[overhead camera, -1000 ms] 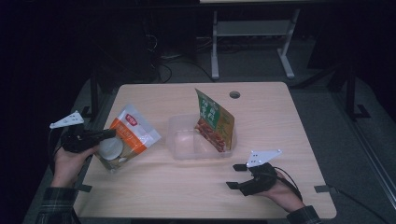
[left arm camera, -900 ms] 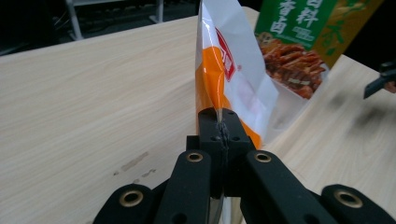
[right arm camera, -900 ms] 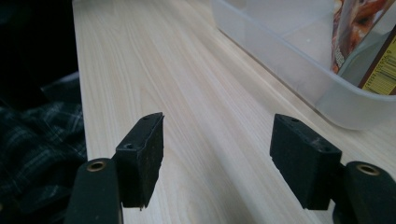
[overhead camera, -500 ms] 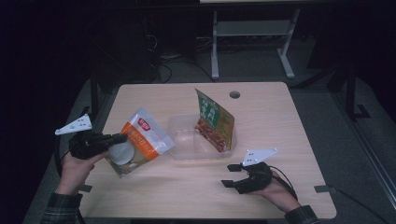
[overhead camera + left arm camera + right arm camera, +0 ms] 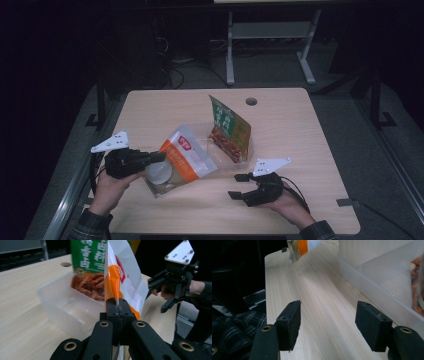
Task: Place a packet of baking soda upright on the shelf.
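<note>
Standing in tub (image 5: 220, 155): green pouch (image 5: 229, 127), seemingly.

Surface: light wood table (image 5: 300, 135), round cable hole (image 5: 251, 101) far right of centre | Resting on it: clear plastic container (image 5: 220, 155) at centre; right hand (image 5: 280, 197) near edge.

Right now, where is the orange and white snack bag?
In the high view the orange and white snack bag is left of centre, clamped by an edge in the left gripper, just left of the clear plastic container holding the green snack bag.
</note>
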### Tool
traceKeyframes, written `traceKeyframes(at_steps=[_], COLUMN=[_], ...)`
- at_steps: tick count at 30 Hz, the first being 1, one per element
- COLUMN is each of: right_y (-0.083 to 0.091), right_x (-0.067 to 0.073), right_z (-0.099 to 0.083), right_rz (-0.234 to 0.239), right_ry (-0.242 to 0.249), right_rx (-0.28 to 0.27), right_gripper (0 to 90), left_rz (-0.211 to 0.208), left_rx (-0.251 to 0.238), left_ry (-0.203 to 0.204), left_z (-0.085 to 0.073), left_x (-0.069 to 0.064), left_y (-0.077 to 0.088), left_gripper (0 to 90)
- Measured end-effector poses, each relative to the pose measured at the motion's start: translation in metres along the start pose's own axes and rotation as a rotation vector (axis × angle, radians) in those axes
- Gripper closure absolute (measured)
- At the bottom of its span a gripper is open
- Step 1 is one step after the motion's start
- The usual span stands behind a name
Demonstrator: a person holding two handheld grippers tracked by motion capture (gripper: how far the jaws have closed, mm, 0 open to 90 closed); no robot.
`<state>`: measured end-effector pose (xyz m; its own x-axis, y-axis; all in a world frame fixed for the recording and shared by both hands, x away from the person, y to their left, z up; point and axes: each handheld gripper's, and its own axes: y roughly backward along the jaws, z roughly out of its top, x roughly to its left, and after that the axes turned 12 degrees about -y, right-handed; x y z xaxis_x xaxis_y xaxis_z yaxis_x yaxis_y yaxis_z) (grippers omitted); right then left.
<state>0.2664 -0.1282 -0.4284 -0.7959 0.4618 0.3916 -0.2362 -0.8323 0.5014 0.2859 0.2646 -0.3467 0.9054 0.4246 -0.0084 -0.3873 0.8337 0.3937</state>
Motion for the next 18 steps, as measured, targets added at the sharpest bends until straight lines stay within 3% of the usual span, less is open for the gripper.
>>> traceKeyframes(at_steps=[6, 12, 18], right_y=[-0.011, -0.020, -0.033], right_x=[0.006, 0.010, 0.013], right_z=[0.007, 0.013, 0.017], right_rz=[0.038, 0.095, 0.141], right_ry=[0.029, 0.028, 0.020], right_rx=[-0.009, -0.031, -0.029], right_gripper=[36.7, 36.4, 44.7], left_rz=[-0.047, -0.075, -0.091], left_rx=[0.010, 0.015, 0.013], left_ry=[0.005, -0.002, -0.006], left_z=[-0.001, -0.002, -0.002], left_x=[-0.012, -0.021, -0.024], left_y=[-0.017, -0.027, -0.030], left_gripper=[89.9, 89.8, 89.9])
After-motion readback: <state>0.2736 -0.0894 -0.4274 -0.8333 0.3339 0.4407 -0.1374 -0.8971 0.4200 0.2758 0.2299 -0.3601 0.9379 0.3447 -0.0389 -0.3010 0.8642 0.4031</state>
